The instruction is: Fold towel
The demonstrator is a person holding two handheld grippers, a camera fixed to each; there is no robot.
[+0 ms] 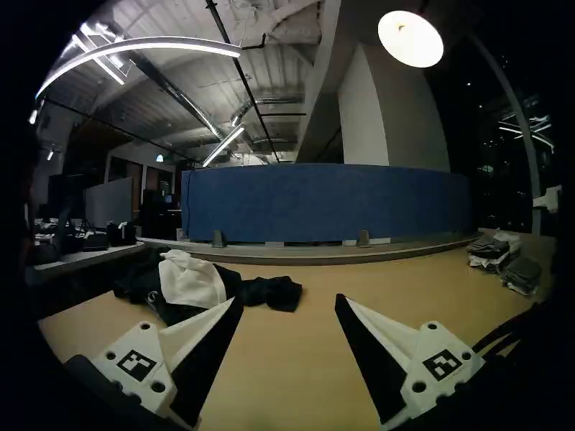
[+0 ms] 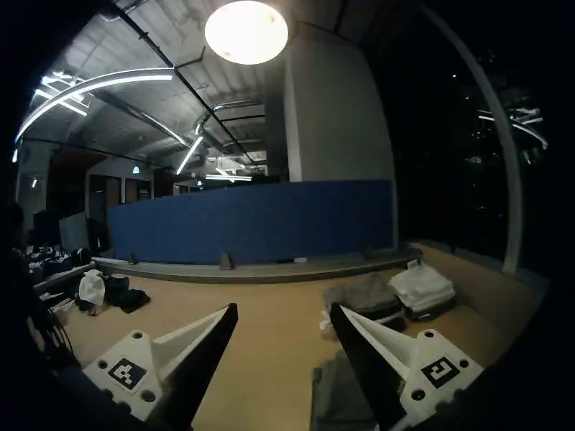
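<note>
Towel (image 2: 335, 396) just beneath right gripper (image 2: 282, 307)

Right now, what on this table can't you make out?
Right gripper view: grey towel at the bottom, partly behind the right gripper and cut off by the edge.
Left gripper view: crumpled pile, dark cloth in shadow; number of pieces unclear.
Left gripper view: folded stacks at far right, too small and dim to count.

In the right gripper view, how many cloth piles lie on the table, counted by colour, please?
Grey piles: 2
White folded stack: 1
Mixed white and dark heap: 1
Total: 4
</note>
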